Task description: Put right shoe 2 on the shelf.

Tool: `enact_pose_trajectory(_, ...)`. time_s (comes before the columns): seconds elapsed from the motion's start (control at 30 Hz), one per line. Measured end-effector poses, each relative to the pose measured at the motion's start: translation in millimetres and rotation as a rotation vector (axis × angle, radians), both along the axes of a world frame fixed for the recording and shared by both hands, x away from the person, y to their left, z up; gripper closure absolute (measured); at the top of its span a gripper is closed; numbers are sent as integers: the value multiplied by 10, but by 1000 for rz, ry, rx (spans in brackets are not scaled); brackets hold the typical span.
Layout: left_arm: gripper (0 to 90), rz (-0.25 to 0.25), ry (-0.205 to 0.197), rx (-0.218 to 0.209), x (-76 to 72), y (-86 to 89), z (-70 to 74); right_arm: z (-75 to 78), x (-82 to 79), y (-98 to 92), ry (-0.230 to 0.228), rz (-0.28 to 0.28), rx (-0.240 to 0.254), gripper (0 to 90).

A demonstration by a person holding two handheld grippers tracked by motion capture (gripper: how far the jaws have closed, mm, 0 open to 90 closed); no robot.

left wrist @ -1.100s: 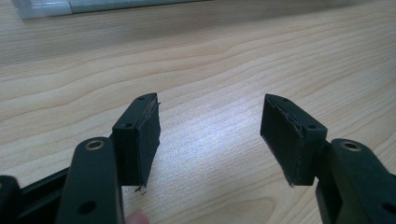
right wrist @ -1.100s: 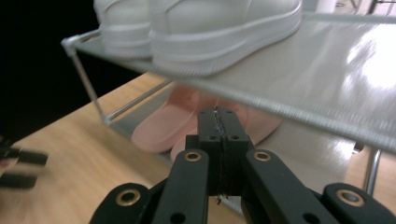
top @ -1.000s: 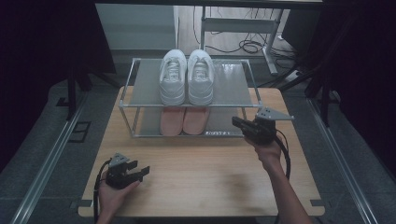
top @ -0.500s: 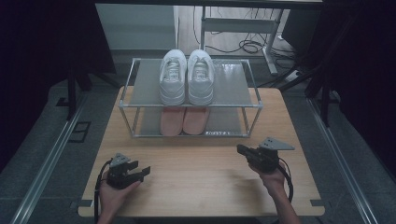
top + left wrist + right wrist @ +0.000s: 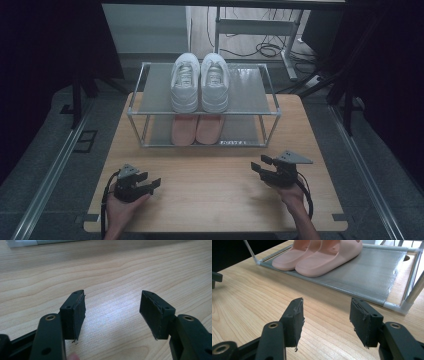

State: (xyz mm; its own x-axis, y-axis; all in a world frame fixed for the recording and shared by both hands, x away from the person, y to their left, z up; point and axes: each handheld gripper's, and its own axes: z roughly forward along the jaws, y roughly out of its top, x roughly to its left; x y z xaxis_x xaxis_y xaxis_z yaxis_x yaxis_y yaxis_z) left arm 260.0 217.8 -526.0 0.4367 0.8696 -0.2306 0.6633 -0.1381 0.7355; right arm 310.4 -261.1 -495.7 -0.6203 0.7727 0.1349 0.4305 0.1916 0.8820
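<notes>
We are looking down on a wooden table (image 5: 215,185) with a two-tier shoe rack (image 5: 202,112) standing at its far half. A pair of white sneakers (image 5: 200,82) is sitting side by side on the top shelf, and a pair of pink slippers (image 5: 196,129) is lying on the bottom shelf right under them.

We are seeing the left gripper (image 5: 146,186) resting low at the near left of the table in a hand (image 5: 120,212), its jaws gaping wide with nothing but bare wood between them; in the left gripper view (image 5: 112,312) the gap is showing only table grain.

The right gripper (image 5: 260,167) is sitting at the near right, held by the other hand (image 5: 292,195), jaws likewise spread wide and holding nothing. In the right gripper view (image 5: 325,317) the jaws are pointing toward the rack's bottom shelf, and the pink slippers (image 5: 319,255) are lying beyond the tips and off to the left, well apart from the jaws, with open table between.
</notes>
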Motion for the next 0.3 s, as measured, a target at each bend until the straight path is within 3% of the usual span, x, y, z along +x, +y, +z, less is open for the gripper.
enact_pose_trajectory(0.3,380,7,-4,-2,0,-8,27,-7,-23,-45,-13,-6,13,412)
